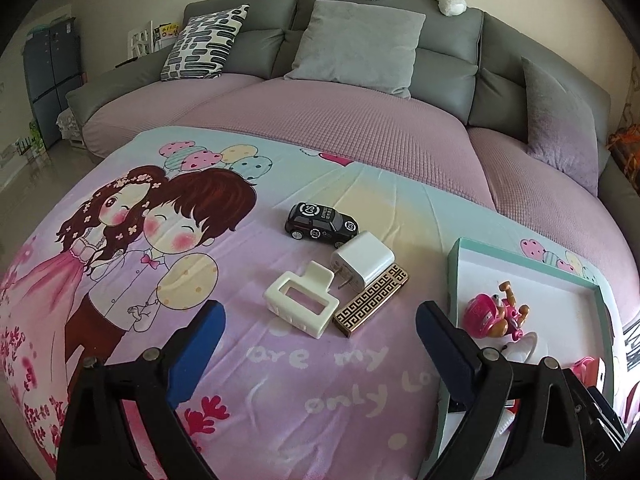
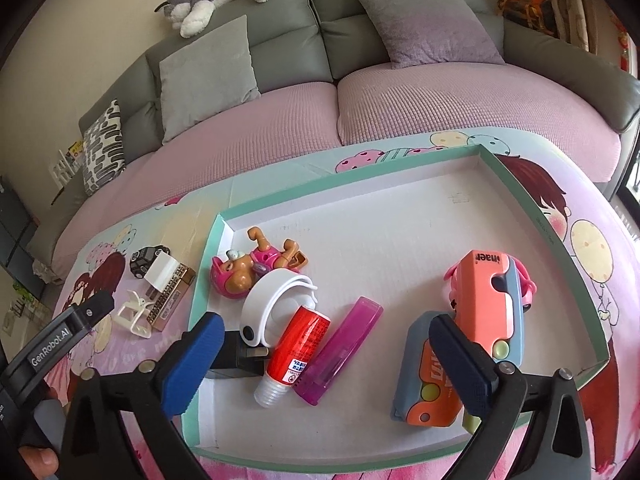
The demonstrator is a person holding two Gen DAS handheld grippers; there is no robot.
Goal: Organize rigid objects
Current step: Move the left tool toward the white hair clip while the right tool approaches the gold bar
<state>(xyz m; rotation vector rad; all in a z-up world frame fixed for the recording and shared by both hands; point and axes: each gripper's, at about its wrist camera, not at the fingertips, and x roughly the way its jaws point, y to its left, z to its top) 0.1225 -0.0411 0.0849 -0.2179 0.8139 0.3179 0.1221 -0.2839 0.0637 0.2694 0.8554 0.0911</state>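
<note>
Both grippers stand wide open with nothing between their pads: my left gripper (image 1: 320,344) hangs over the printed cloth (image 1: 248,380), my right gripper (image 2: 326,360) over the teal-rimmed tray (image 2: 540,216).

Four things are not yet sorted, and all lie just ahead of my left gripper, so that hand is the nearer one. Closest is the cream hair clip (image 1: 301,305), its long side running across my view; touching it on the right is the patterned gold case (image 1: 370,300), long axis slanting away to the upper right. A white charger (image 1: 362,261) rests on the case's far end, and the black toy car (image 1: 322,221) sits just beyond.

From there the tray lies to the right, its near wall being the edge to clear. Its near-left half is crowded (pink dog toy (image 2: 256,266), red tube (image 2: 294,356), purple case (image 2: 340,350)); the far right looks bare, though the fisheye bends it.
</note>
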